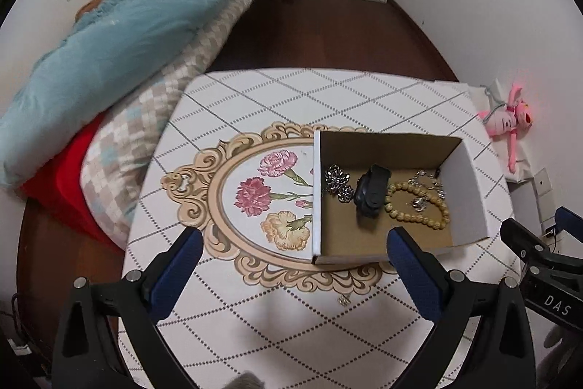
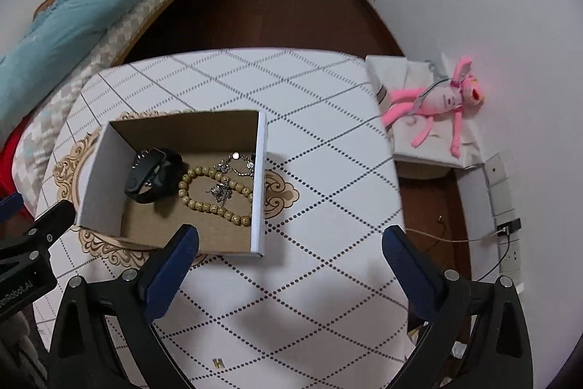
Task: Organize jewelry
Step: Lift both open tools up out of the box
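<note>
Both the left tongs [image 1: 294, 245] and the right tongs [image 2: 289, 241] were held wide apart, with nothing gripped or touched. The cardboard box [image 1: 470, 192] of jewelry was seen just ahead of them on the bench [image 2: 328, 170].

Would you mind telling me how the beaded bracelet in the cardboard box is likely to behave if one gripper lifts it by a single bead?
The beaded bracelet lies as a loose, uneven loop, so it will probably sag rather than hold shape. Its round, glossy-looking beads may slip between pads. A silver chain lies across it and might snag and come along.
</note>
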Available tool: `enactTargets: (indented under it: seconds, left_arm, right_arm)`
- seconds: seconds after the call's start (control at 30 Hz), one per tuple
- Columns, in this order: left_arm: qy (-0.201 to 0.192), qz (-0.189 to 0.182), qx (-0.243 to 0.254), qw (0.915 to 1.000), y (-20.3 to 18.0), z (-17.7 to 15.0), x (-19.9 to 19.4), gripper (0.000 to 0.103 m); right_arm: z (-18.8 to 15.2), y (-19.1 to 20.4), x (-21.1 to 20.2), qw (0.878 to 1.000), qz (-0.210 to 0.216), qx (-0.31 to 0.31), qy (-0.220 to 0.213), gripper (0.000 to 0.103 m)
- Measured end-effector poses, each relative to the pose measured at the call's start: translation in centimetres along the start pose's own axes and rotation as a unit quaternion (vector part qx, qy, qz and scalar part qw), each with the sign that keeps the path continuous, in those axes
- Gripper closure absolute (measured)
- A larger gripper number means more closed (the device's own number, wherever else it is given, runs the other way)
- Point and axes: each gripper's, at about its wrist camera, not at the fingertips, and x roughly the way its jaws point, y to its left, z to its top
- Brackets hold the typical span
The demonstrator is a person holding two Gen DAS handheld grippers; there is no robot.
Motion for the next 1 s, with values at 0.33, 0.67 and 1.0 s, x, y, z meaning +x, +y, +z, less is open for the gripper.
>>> enactTargets:
  seconds: [0.33, 0.67, 1.0]
  left_arm:
    - [-0.059, -0.009, -0.012, 0.9982, 0.5, -1.0, -7.3, 0.000]
    - [-0.086, -0.020, 0.004, 0.9961, -0.1, -1.9, -11.8, 0.000]
    - [-0.035, 0.013, -0.008, 0.9993, 0.9, -5.2, -8.3, 0.000]
  right_arm:
    - [-1.7, -1.0, -7.4, 0.997, -0.010, 0.018, -0.074, 0.001]
    - [-3.1, -1.5, -13.7, 0.992, -0.002, 0.031, -0.124, 0.001]
    - [-5.8, -1.6, -12.1, 0.996, 0.033, 0.042, -0.078, 0.001]
